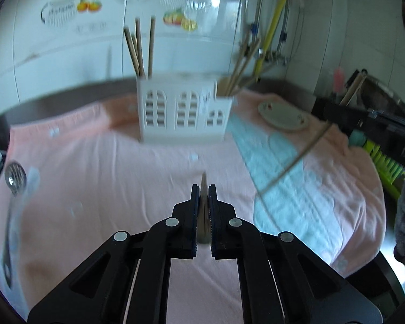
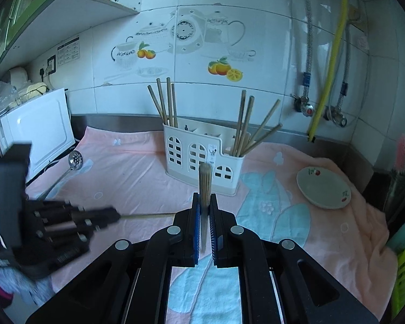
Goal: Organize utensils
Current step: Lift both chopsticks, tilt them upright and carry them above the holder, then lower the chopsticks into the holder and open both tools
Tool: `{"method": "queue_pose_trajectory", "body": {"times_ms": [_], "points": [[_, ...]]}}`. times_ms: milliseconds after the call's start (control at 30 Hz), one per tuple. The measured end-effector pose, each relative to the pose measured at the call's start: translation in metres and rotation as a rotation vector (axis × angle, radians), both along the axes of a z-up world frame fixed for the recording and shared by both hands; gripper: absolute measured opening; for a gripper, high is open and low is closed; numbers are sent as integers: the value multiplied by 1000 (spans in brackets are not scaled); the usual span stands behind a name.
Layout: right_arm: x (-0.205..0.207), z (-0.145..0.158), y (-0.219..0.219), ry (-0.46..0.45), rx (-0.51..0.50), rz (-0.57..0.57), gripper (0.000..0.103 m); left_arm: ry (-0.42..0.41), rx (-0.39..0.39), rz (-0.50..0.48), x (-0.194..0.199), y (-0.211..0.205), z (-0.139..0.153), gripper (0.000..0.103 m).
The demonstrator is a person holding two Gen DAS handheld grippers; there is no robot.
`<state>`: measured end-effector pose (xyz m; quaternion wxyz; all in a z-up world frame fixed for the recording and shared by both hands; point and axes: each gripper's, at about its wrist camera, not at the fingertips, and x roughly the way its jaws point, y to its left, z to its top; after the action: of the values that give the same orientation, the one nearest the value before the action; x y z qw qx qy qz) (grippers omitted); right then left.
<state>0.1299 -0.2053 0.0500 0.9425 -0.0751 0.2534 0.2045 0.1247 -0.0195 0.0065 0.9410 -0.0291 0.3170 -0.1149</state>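
Note:
A white utensil holder [image 1: 185, 110] [image 2: 203, 166] with arched cut-outs stands on the pink towel, with several wooden chopsticks [image 1: 140, 50] [image 2: 166, 102] upright in its left and right compartments. My left gripper [image 1: 203, 189] is shut on a wooden chopstick [image 1: 203, 213] that points toward the holder. It shows at the left of the right wrist view [image 2: 116, 217], its chopstick [image 2: 148, 215] lying level. My right gripper [image 2: 204, 197] is shut on a chopstick [image 2: 204, 183]; in the left wrist view it [image 1: 364, 124] holds that long stick [image 1: 294, 162] at the right.
A slotted metal ladle [image 1: 13, 189] [image 2: 71, 166] lies on the towel at the left. A small white dish [image 1: 283, 114] [image 2: 324, 187] sits at the right. A white appliance [image 2: 37, 127] stands far left. Pipes and a yellow hose [image 2: 329, 81] run down the tiled wall.

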Motion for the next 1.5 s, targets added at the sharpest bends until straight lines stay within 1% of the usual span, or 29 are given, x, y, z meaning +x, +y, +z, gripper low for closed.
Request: {"method": "queue_pose_trajectory", "body": {"times_ms": [133, 267, 367, 533, 700, 800, 967, 1067, 1200, 1333, 1500], "points": [[13, 14, 4, 13, -26, 26, 6, -28, -6, -16, 11, 5, 21, 5], [27, 31, 6, 17, -37, 45, 6, -40, 22, -34, 24, 4, 34, 5], [41, 45, 7, 23, -29, 55, 6, -41, 24, -53, 33, 3, 46, 5], [68, 76, 9, 12, 14, 58, 6, -64, 50, -65, 49, 1, 64, 6], [106, 103, 14, -14, 43, 33, 6, -88, 31, -60, 66, 7, 86, 5], [127, 112, 16, -22, 60, 13, 6, -118, 37, -62, 74, 7, 103, 5], [160, 124, 18, -31, 108, -27, 6, -190, 62, -62, 91, 3, 141, 5], [174, 129, 20, -44, 127, -43, 6, -245, 78, -52, 102, -1, 163, 6], [189, 128, 27, -62, 95, -66, 6, -288, 84, -29, 122, -3, 186, 5], [203, 115, 32, -40, 67, -69, 6, -322, 70, 0, 141, -2, 199, 5], [208, 101, 33, -26, 47, -58, 6, -347, 50, 47, 166, 7, 204, 5]]}}
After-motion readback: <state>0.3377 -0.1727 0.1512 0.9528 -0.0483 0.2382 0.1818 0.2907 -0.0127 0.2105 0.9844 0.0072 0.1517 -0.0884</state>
